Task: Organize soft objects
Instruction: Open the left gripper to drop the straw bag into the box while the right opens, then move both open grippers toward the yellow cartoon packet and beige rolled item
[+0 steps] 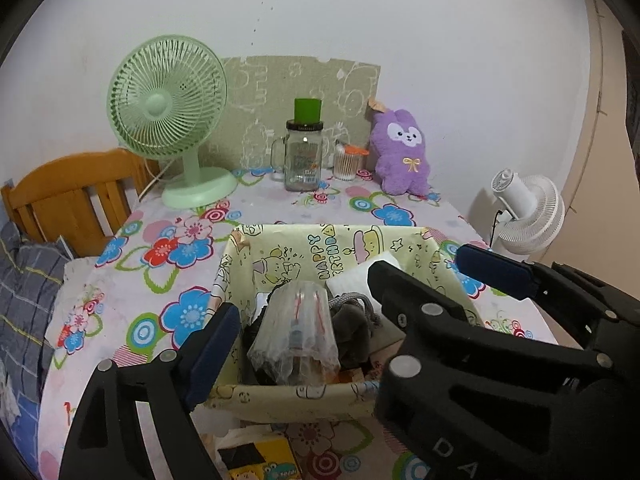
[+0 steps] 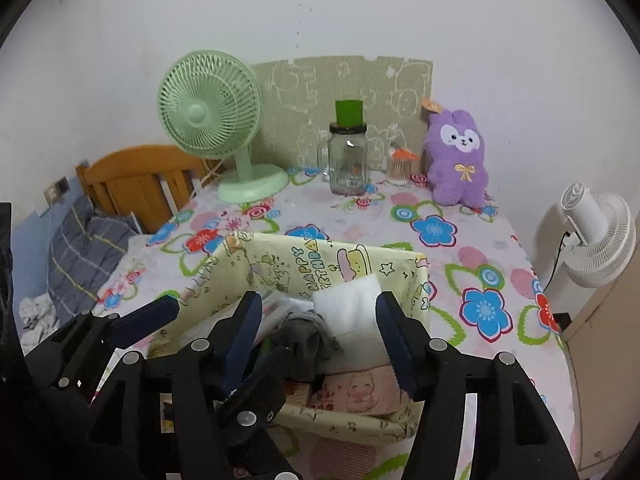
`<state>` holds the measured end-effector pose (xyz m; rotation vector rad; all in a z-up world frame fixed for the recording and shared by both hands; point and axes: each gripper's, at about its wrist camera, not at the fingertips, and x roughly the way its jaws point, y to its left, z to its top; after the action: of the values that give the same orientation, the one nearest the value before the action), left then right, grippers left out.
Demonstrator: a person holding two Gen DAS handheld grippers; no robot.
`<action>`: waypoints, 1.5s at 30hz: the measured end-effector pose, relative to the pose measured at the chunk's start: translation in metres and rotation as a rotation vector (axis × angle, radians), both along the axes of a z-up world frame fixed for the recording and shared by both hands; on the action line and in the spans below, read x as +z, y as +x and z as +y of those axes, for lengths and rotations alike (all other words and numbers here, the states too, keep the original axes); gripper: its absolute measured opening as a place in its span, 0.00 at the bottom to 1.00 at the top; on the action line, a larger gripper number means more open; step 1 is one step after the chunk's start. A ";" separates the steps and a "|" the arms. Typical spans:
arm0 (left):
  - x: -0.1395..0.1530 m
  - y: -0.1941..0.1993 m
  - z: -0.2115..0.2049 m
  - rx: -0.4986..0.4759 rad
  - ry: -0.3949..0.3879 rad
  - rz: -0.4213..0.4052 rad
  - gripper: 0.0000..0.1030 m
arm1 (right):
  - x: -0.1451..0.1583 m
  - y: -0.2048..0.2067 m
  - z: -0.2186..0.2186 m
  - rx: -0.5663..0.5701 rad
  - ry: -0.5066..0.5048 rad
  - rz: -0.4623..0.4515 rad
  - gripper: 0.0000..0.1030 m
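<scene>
- Both black claws with blue pads hang above the yellow cartoon-print fabric box [image 2: 280,264] near the desk's front edge.
- Left claw [image 1: 352,300] gapes wide, gripping nothing.
- Right claw [image 2: 316,328] stands parted, empty, over grey cloth [image 2: 304,332] and white foam [image 2: 352,300] inside.

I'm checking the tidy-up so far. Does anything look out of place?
The purple plush toy sits alone against the wall, outside the yellow fabric box that holds the other soft items.

A plain white plaster wall [image 1: 360,8] stood at twelve o'clock; a honey-coloured slatted wooden headboard [image 1: 76,196] sat at nine o'clock; a white pedestal fan [image 2: 596,236] stood at three o'clock; light fell soft and even.
</scene>
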<state>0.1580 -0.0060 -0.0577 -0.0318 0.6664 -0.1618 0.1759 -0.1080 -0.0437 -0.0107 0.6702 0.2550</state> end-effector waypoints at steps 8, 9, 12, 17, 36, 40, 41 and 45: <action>0.010 -0.025 -0.002 -0.005 -0.008 -0.030 0.89 | 0.012 -0.025 -0.003 -0.029 -0.006 -0.036 0.82; 0.011 -0.028 -0.002 -0.005 -0.008 -0.035 0.90 | 0.014 -0.029 -0.003 -0.030 -0.005 -0.042 0.83; 0.015 -0.038 -0.002 -0.004 -0.010 -0.046 0.91 | 0.018 -0.040 -0.003 -0.038 -0.007 -0.057 0.88; 0.019 -0.054 0.000 0.007 -0.015 -0.056 0.97 | 0.025 -0.060 -0.005 -0.042 0.001 -0.081 0.92; 0.011 -0.098 0.009 0.007 0.005 -0.059 1.00 | 0.021 -0.113 -0.001 -0.028 0.024 -0.102 0.94; 0.005 -0.102 0.012 -0.002 -0.007 -0.046 1.00 | 0.016 -0.120 0.000 -0.040 0.022 -0.101 0.94; 0.004 -0.103 0.012 -0.003 -0.009 -0.043 1.00 | 0.015 -0.121 0.001 -0.047 0.017 -0.101 0.94; -0.003 -0.106 0.013 0.002 -0.007 -0.039 1.00 | 0.009 -0.126 0.003 -0.050 0.016 -0.100 0.94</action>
<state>0.0516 0.0074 -0.0603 -0.0362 0.6271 -0.1626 0.0501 -0.1050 -0.0349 0.0089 0.5682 0.2101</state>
